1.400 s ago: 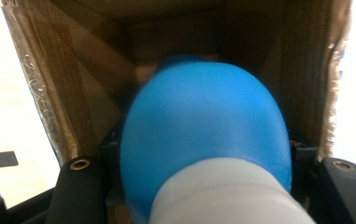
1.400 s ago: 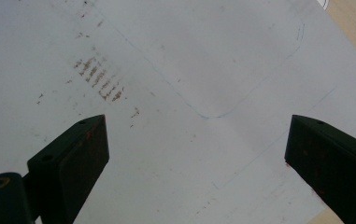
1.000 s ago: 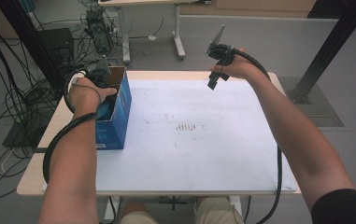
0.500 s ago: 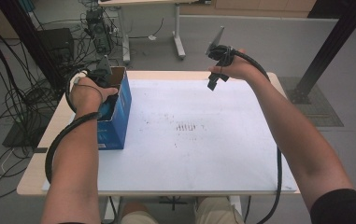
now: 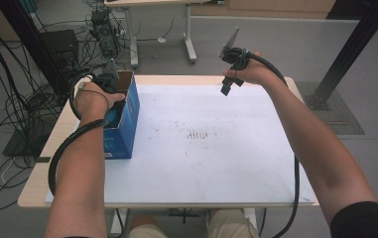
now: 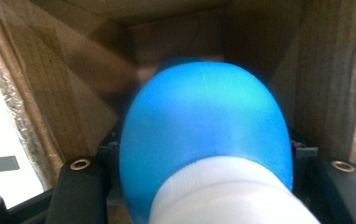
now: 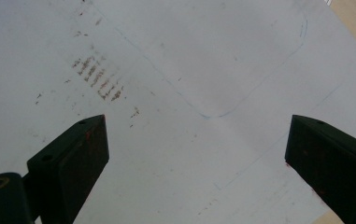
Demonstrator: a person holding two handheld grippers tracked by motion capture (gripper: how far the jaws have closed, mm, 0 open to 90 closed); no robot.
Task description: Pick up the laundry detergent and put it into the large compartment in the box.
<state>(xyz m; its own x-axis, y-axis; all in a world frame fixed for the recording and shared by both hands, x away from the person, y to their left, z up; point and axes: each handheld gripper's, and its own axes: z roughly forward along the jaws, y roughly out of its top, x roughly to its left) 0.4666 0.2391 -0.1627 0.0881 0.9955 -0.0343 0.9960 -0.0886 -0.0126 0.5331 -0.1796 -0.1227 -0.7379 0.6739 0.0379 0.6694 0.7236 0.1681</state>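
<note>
left gripper (image 5: 108, 84) fingers clamped, right gripper (image 7: 196, 154) fingers spread

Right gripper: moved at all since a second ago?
No. The right gripper hangs over the table's far edge, at the white sheet's far side, as before, jaws open.

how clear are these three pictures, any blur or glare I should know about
High view: evenly lit and sharp, the white table sheet a bit bright. Left gripper view: the blue bottle with its white cap is so close that it is soft and out of focus, inside the dim cardboard box, with daylight blown out at the left edge. Right gripper view: sharp, with no glare on the sheet.
</note>
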